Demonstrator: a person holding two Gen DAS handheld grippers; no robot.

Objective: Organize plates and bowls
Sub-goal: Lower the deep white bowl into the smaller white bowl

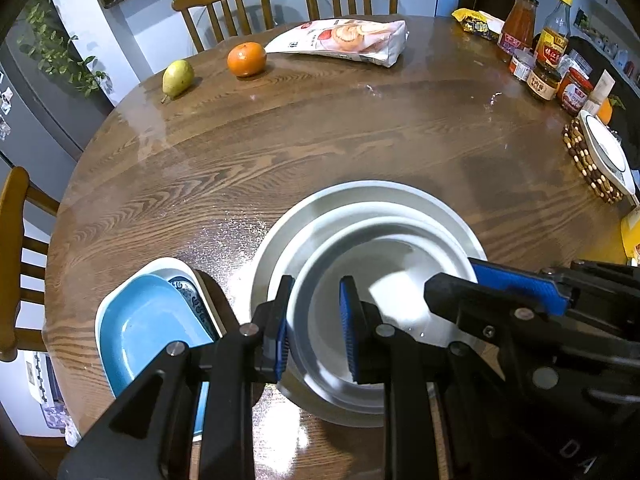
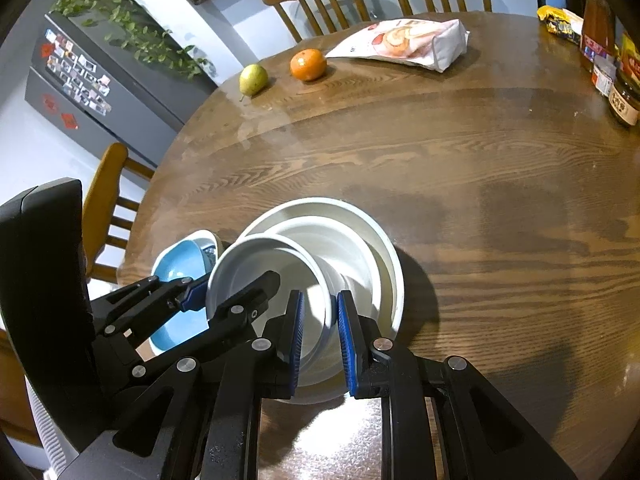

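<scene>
Left gripper (image 1: 314,328): its blue-padded fingers (image 1: 349,330) stand narrow, one each side of the near-left rim of the top white round ceramic bowl (image 1: 384,276); the left pad lies against the outer wall, the inner pad looks clear of it, so whether the rim is truly pinched I cannot tell.
Right gripper (image 2: 320,344): its blue-padded fingers (image 2: 295,344) are also narrow and straddle the near-right rim of the same top bowl (image 2: 256,264); the rim sits in the gap, and contact with the pads is unclear.
Top bowl: tilted, nested in a second white bowl (image 1: 320,236), which sits in a larger white bowl (image 1: 360,190).
Stack position: on the near part of the round brown wooden counter (image 1: 320,128), close to its near edge.
Blue dish: a light-blue shallow ceramic dish (image 1: 148,320) lies in a white dish with a dark blue patterned rim (image 1: 188,284), just left of the bowl stack.
Far side of counter: a green pear (image 1: 177,77), an orange mandarin (image 1: 247,59) and a white printed food bag (image 1: 344,40), well apart from the stack.
Right edge of counter: a cluster of sauce bottles and jars (image 1: 544,52), and a white plate on a beaded wooden mat (image 1: 604,152).
Surroundings: wooden chairs (image 1: 228,4) beyond the counter, a dark fridge with trailing green plant (image 2: 104,60) to the left.
</scene>
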